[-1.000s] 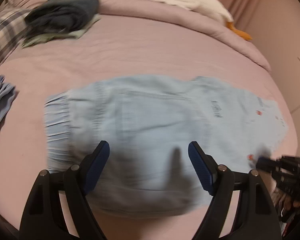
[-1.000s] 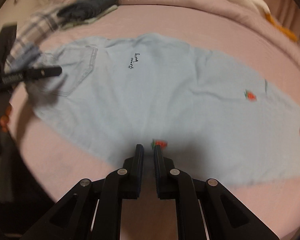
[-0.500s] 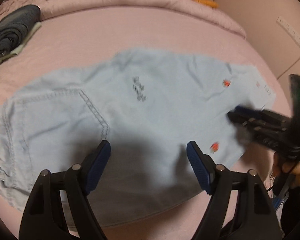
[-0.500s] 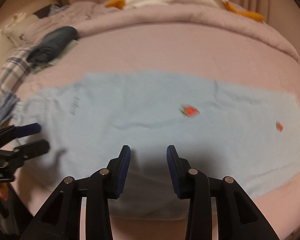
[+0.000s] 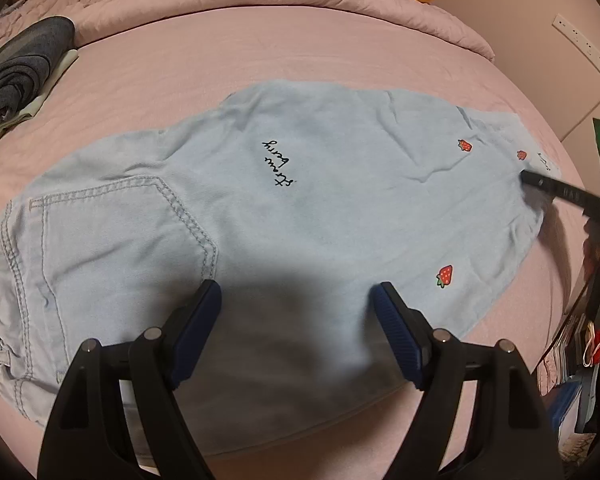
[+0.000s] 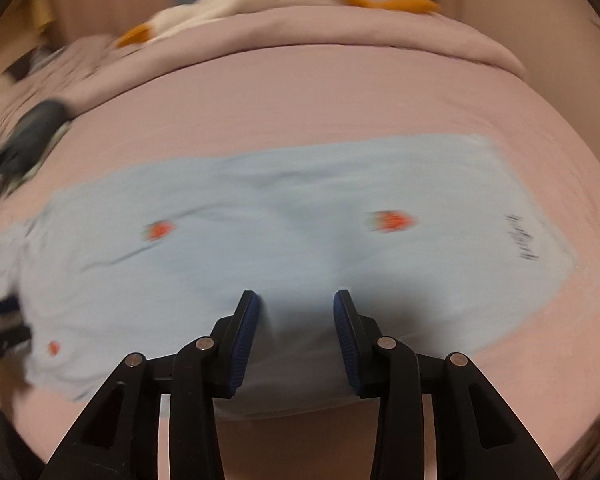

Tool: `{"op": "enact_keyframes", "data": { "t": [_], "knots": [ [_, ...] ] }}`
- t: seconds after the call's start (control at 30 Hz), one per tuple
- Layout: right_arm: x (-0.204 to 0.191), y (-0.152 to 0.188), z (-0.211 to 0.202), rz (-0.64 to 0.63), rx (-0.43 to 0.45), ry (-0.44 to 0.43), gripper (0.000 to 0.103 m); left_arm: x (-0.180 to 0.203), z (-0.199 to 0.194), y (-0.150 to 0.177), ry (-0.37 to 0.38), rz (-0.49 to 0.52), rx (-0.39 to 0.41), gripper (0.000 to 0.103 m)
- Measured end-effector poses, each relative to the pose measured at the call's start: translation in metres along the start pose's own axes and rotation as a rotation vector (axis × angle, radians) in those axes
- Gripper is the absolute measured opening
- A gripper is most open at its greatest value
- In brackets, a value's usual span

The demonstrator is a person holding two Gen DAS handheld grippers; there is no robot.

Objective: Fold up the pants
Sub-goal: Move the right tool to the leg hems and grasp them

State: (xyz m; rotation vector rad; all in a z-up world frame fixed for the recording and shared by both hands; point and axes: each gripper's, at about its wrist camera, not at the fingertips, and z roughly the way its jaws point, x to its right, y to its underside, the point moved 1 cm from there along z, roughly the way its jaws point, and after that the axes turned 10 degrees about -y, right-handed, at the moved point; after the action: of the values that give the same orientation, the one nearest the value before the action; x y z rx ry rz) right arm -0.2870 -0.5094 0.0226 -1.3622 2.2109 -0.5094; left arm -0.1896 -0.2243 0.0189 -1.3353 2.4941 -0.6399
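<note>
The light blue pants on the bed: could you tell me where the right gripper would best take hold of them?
Probably the hem end of the pants, pinched from the near edge: they lie flat lengthwise, and the open right gripper hovers near that edge.

R gripper (image 6: 296,300) jaws went from shut to parted, slid toward pants (image 6: 300,240) hem at 3 o'clock.

Pink bed (image 5: 300,48), goose plush (image 6: 260,0), dark folded clothes (image 5: 24,68)
</note>
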Motion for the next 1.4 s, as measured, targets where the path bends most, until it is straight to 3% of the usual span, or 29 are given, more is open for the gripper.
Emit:
{"op": "enact_keyframes", "data": {
  "t": [0.1,0.2,0.33,0.5,0.63,0.73,0.83,1.0,1.13,1.23,1.4],
  "knots": [
    [0.015,-0.013,-0.007,0.053,0.031,0.051,0.038,0.001,0.0,0.0,-0.004,-0.001,-0.005,0.079],
    [0.007,-0.021,-0.009,0.021,0.055,0.005,0.042,0.002,0.001,0.0,-0.013,-0.002,-0.011,0.08],
    [0.002,-0.023,0.012,-0.009,0.011,-0.013,0.046,0.004,0.001,-0.002,-0.016,0.009,-0.016,0.08],
    [0.039,-0.024,0.012,0.05,0.026,-0.047,0.046,0.005,0.003,-0.003,-0.025,0.013,-0.021,0.08],
    [0.074,-0.029,0.004,0.113,0.032,0.068,0.046,0.009,0.005,-0.003,-0.031,0.015,-0.019,0.08],
    [0.103,-0.034,-0.01,0.22,0.063,0.102,0.046,0.01,0.006,-0.003,-0.032,0.015,-0.016,0.08],
    [0.109,-0.034,-0.026,0.206,0.108,0.152,0.046,0.008,0.006,-0.002,-0.029,0.002,-0.018,0.08],
    [0.126,-0.013,-0.036,0.295,0.139,0.082,0.046,0.001,-0.001,0.004,-0.02,-0.033,-0.027,0.08],
    [0.16,0.017,-0.045,0.475,0.185,0.003,0.046,0.002,-0.008,0.005,-0.001,-0.067,-0.021,0.079],
    [0.182,0.028,-0.041,0.593,0.209,-0.126,0.046,0.016,-0.013,-0.001,0.044,-0.066,0.015,0.079],
    [0.181,0.015,-0.027,0.624,0.204,-0.206,0.047,0.057,-0.014,-0.011,0.12,0.003,0.051,0.079]
  ]
}}
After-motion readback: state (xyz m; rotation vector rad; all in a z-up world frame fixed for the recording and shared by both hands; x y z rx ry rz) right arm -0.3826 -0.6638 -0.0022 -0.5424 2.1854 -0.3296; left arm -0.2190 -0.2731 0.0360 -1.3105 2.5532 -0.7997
